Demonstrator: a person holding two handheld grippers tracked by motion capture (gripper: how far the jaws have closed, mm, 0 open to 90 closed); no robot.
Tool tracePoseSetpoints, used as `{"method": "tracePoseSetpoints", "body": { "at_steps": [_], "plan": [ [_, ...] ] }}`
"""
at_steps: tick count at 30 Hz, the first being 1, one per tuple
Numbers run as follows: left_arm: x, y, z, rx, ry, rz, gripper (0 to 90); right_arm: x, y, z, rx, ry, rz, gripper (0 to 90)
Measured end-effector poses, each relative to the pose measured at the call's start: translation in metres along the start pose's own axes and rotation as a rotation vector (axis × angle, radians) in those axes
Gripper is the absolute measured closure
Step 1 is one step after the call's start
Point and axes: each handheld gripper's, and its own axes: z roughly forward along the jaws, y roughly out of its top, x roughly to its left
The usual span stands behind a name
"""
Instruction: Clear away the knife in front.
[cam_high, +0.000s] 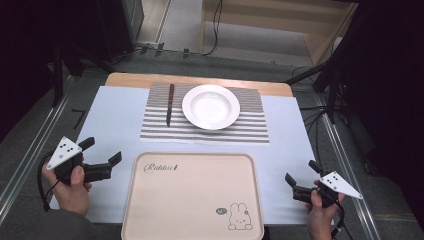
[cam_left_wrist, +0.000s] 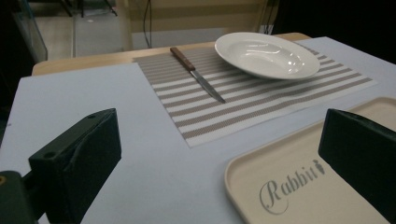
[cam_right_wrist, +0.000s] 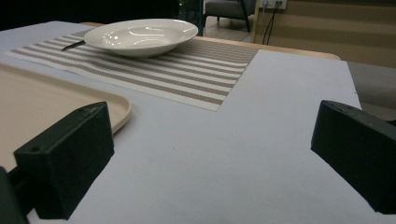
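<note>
Beige tray (cam_high: 195, 200) — smooth, rounded corners — between left gripper (cam_high: 103, 157) and right gripper (cam_high: 300, 176), jaws spread.

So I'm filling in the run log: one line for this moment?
left gripper: open, empty | right gripper: open, empty | knife and plate on mat | tray: bare

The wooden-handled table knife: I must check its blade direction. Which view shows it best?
The left gripper view: the wooden-handled table knife lies whole, blade nearer. The high view shows it smaller; the right gripper view shows just its tip.

Grey floor (cam_high: 185, 30), wooden shelving (cam_high: 280, 25), darkness
</note>
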Motion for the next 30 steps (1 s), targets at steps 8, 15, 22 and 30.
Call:
{"method": "tracePoseSetpoints", "body": {
  "at_steps": [8, 15, 22, 30],
  "plan": [
    [-0.01, 0.028, 0.019, 0.017, -0.031, 0.034, 0.0, 0.001, 0.0, 0.0, 0.003, 0.002, -0.004, 0.0],
    [-0.016, 0.048, 0.052, 0.053, -0.062, 0.05, 0.0, 0.0, 0.0, 0.0, -0.001, 0.009, -0.005, 0.0],
    [-0.017, 0.061, 0.073, 0.071, -0.08, 0.058, 0.0, 0.0, -0.001, 0.0, -0.001, 0.008, -0.005, 0.0],
    [-0.01, 0.078, 0.094, 0.086, -0.11, 0.036, 0.0, 0.001, 0.0, 0.0, 0.004, 0.011, -0.009, 0.0]
  ]
}}
